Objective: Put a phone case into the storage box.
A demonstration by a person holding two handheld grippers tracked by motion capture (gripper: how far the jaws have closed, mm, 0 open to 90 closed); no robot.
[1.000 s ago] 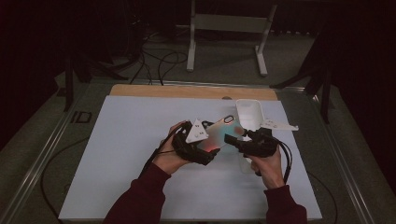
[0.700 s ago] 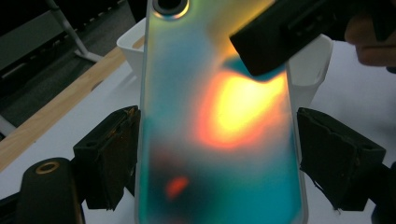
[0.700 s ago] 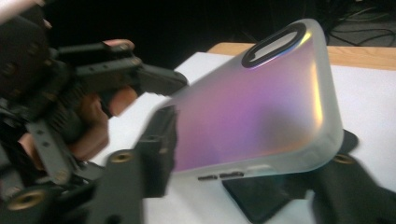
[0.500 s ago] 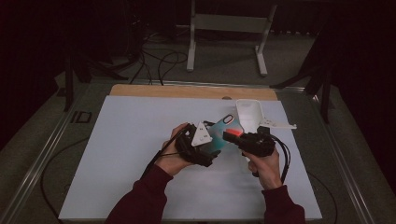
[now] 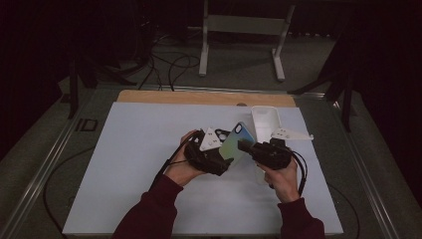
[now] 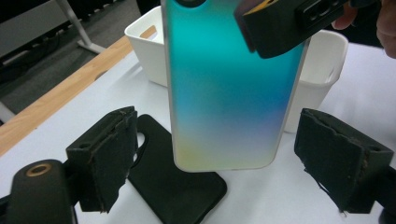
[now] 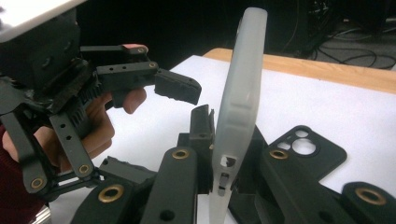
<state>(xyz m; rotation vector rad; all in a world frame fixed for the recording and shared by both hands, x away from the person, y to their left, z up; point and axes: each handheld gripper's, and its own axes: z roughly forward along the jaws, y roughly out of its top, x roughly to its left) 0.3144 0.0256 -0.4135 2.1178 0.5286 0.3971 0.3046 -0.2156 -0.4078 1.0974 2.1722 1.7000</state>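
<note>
Right gripper (image 5: 247,146): its jaws have just been closing and are now pinching the phone case (image 6: 231,88) by its edge, the case standing upright on its thin side between the pads in the right gripper view (image 7: 223,175).
Phone case: it is showing a teal-to-yellow back in the left gripper view, hanging clear of the table, with the right gripper's black jaw biting its upper right corner.
Left gripper (image 6: 233,161): its jaws are standing spread wide and have just been opening a touch more; the lower end of the case is sitting between them, and neither pad (image 6: 105,154) is touching it.
Just beyond the left gripper: a black phone case (image 6: 175,184) is lying flat on the white table (image 5: 134,149), right under the held case.
Farther out: a white tub (image 6: 327,65) is sitting behind the held case, near the table's wooden far edge (image 5: 199,97).
Hands: both are meeting mid-table in the high view, grippers pointing toward each other.
</note>
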